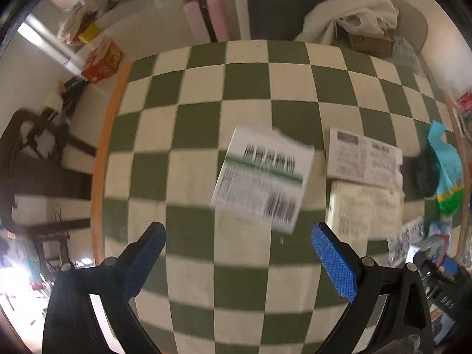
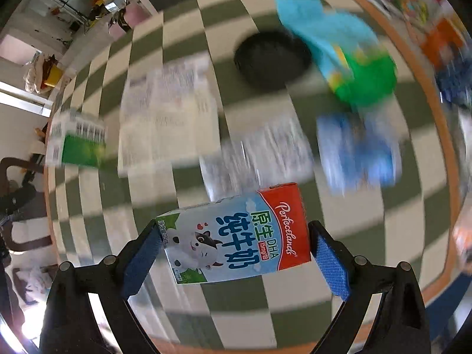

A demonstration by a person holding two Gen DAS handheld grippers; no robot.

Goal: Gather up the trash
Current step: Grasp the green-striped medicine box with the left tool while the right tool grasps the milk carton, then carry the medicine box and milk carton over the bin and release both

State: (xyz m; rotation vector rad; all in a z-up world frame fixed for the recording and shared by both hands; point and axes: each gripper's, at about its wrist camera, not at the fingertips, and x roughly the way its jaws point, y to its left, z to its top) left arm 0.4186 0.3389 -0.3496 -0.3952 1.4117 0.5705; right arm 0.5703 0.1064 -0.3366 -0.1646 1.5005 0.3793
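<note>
Right tongs (image 2: 233,250) – clamped on milk carton (image 2: 236,236) | left tongs (image 1: 239,253) – agape, empty, above checkered table (image 1: 206,112)

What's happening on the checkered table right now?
A person with two handheld grippers is clearing trash. The right gripper has a small milk carton between its wide-set fingers. The left gripper is open and empty above the checkered tablecloth, near a white-and-green box. Leaflets and a blue-green wrapper are not yet collected.

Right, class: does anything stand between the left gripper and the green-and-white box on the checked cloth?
Nothing visible does. The left gripper hangs open, and only bare checked cloth lies between its fingers and the green-and-white box just ahead.
</note>
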